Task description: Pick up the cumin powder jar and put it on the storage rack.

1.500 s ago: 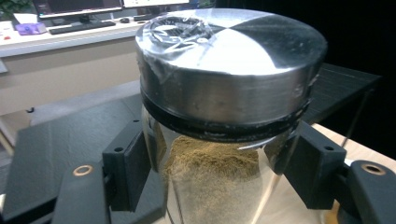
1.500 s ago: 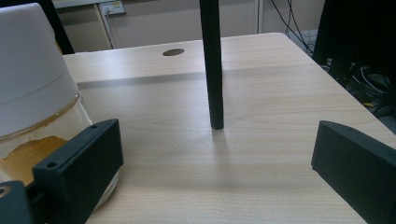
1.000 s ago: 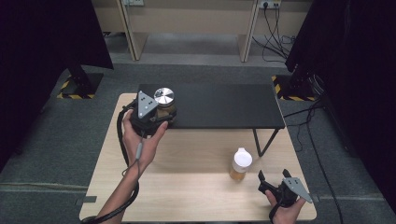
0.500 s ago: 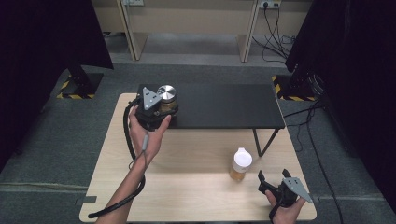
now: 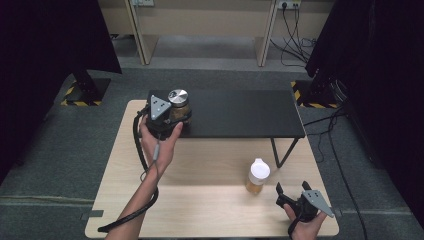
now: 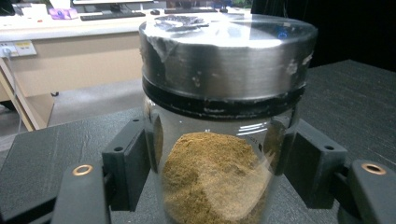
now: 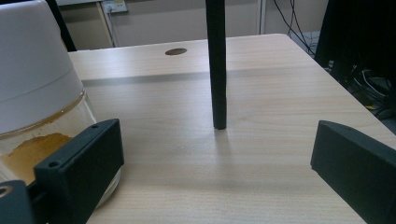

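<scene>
At about five o'clock on the wooden table [image 5: 200,200], the right gripper [image 5: 292,195] rests with its jaws spread wide and nothing between them. Just at its ten o'clock stands a white-capped jar [image 5: 257,176] of brown powder. Farther off, toward eleven o'clock, the left gripper [image 5: 172,120] pinches a steel-lidded jar [image 6: 219,116] on the black shelf [image 5: 240,112].

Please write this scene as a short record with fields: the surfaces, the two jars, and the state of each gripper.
surfaces: wooden table; black shelf standing on it
jar 1: metal-lidded jar, brown powder inside, on the black shelf
jar 2: white-capped jar, on the wooden table
left gripper: jaws closed on the metal-lidded jar
right gripper: open, beside the white-capped jar, holding nothing
</scene>
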Available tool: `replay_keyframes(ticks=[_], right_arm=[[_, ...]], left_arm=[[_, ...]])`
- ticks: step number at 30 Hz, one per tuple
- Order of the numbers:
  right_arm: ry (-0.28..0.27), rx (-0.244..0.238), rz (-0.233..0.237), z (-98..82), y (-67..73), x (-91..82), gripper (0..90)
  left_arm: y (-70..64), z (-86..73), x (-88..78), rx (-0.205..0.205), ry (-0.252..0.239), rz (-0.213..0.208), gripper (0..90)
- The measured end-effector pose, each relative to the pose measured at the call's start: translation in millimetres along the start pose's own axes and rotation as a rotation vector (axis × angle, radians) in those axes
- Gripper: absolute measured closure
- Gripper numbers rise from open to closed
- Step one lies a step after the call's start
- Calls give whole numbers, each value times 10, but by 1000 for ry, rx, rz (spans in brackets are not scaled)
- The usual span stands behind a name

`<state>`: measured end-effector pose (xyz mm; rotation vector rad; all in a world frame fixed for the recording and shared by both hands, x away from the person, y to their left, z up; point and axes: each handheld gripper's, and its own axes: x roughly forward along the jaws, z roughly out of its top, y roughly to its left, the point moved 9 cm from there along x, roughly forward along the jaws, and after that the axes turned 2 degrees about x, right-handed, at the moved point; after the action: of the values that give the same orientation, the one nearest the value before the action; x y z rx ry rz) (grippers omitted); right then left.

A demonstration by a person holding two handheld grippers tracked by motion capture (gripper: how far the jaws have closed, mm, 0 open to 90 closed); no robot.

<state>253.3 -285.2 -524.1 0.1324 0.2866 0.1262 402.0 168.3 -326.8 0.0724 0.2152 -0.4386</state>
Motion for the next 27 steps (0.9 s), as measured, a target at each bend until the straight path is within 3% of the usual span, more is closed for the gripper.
replay_keyframes(ticks=[5,21,25,27], right_arm=[[-1,1,1,-1,0,-1,26],[3,-4,4,0,7,-1,26],[3,-2,4,1,5,-1,26],[2,1,5,0,5,-1,26]], left_arm=[[-6,-51,-2,-6,-28,4,304],[9,-54,-2,-19,-30,-4,297],[-1,-75,-29,-50,-53,3,118],[-14,-102,-59,-42,-67,6,65]])
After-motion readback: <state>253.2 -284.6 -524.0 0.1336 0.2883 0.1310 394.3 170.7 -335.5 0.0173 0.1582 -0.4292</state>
